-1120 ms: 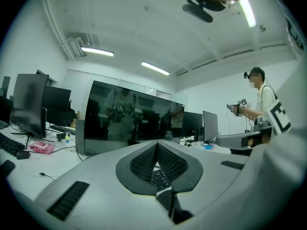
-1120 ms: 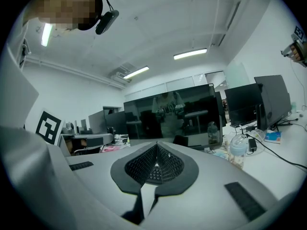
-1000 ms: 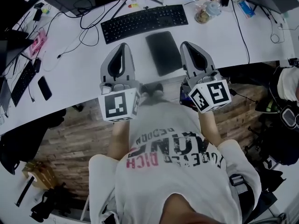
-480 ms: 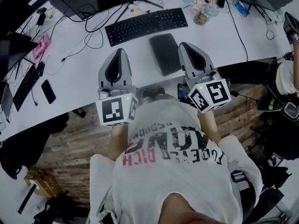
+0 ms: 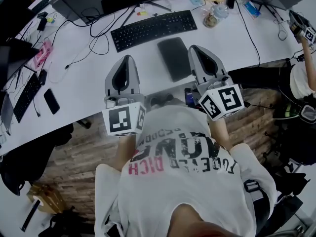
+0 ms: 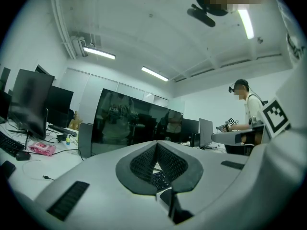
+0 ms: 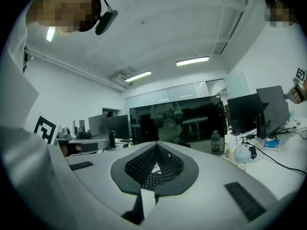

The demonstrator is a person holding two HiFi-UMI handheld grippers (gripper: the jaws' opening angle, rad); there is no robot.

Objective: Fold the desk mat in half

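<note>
Hovering over the front edge of the white tabletop (image 5: 84, 88), both tongs are pointing level toward the keyboard (image 5: 154, 29). The left tongs (image 5: 127, 58) are showing their pads pressed together at the tip with nothing between them. The right tongs (image 5: 193, 48) are clenched the same way and are empty too.

Bare white surface is stretching out to the left of the left tongs as far as a phone (image 5: 51, 100) and some loose cables (image 5: 81, 58). To the right of the right tongs another clear strip is running up to a thin cable (image 5: 253, 33). A jar (image 5: 215, 16) and other clutter are crowding the far right corner. Below the curved front edge, wood flooring (image 5: 79, 152) is showing.

The desk mat (image 5: 174, 58) is lying flat between the two tongs, a dark, plain rectangle with rounded corners, turned slightly askew. Its far edge is sitting just short of the keyboard, and its near edge is reaching close to the tabletop's front edge. The right tongs are just beside its right edge, while the left tongs are keeping well apart from it. Whether it is doubled over is not discernible.
</note>
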